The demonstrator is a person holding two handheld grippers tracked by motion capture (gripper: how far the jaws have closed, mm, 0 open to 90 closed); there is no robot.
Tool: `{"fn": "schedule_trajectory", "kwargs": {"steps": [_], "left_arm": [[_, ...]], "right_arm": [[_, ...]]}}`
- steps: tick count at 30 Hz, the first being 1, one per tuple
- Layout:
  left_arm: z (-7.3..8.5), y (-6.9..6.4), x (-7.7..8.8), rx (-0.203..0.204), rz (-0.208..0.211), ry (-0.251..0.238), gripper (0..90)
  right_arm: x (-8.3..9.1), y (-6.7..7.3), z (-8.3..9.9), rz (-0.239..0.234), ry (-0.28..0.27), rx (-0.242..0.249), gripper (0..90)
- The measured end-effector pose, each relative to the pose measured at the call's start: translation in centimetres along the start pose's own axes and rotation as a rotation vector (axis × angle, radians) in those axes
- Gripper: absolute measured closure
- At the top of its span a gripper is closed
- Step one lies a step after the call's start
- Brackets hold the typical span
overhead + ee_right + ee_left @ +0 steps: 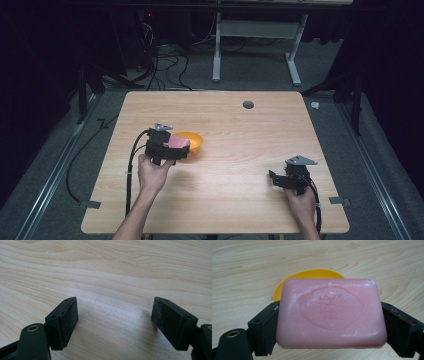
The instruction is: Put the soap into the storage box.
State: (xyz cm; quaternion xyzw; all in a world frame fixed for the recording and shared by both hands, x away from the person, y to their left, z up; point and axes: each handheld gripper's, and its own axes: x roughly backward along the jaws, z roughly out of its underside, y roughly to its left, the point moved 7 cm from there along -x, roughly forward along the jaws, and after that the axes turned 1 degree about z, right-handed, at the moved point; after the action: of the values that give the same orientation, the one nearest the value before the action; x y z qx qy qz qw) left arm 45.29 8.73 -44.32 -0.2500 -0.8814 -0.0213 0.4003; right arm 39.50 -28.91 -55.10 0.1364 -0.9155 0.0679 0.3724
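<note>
Between the two black jaws of the left gripper (329,322), a pink, rounded rectangular bar of soap (330,313) sits clamped, the pads pressing on its two short ends, so the jaws stand about half open around its length. In the left gripper view the bar's broad embossed face is turned toward the camera and its long axis runs straight across from one jaw to the other; the stamped lettering lies sideways and is too soft to read. Just beyond the bar, the rim of a small round orange plastic bowl (312,273) peeks out. From the high view the person's left hand (152,172) carries the soap at the near-left edge of that bowl, raised off the light wooden table (240,130), the bar partly over the rim.

The step in hand looks like carrying the soap to the bowl for placing. The next move probably calls for easing the gripper forward until the bar is centred over the bowl, lowering it, then opening the jaws; since the bar looks long beside the bowl's mouth, it may need tilting to settle inside rather than bridging the rim.

Well apart, at the table's near-right, the right gripper (113,315) rests in the right hand (302,202) with its jaws wide open and nothing between them, bare wood beneath.
</note>
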Motion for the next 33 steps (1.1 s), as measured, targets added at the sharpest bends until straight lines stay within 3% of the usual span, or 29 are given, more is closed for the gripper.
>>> {"fn": "schedule_trajectory", "kwargs": {"steps": [33], "left_arm": [[-2.2,-0.6,-1.2,-0.019,-0.006,0.019,13.6]], "right_arm": [[0.0,0.0,0.0,0.0,0.001,0.001,22.0]]}}
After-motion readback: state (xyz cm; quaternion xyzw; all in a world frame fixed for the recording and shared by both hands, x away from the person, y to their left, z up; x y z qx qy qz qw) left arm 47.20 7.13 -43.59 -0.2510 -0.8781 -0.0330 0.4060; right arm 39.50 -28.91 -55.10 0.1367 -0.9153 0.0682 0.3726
